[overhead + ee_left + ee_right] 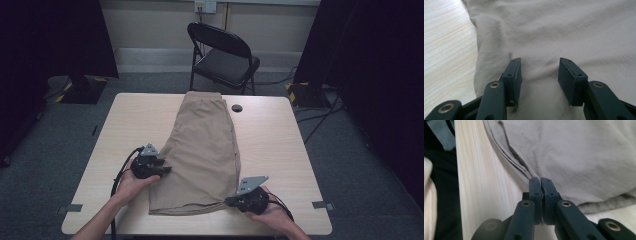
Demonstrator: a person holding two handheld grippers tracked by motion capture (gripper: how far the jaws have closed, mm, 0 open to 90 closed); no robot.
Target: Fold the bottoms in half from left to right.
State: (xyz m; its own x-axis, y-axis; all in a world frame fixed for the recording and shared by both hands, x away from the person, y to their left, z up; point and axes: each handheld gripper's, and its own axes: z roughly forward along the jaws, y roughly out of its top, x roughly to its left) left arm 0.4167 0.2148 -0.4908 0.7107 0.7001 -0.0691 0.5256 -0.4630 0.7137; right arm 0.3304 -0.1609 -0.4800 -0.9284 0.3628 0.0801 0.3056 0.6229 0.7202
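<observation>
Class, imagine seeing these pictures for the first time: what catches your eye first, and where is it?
A pair of tan shorts lies folded lengthwise down the middle of the pale wooden table. The right claw is shut on the shorts' near right corner, while the left claw stands open over their left edge. A black folding chair stands beyond the table.

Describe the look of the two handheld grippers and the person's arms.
Both the left gripper and the right gripper are black, each topped by a grey three-cornered plate and trailing a black cable. Their jaws are dark blue-black bars with brass-coloured pivot rivets and flat rectangular pads. The forearms are bare, no sleeves visible.
</observation>
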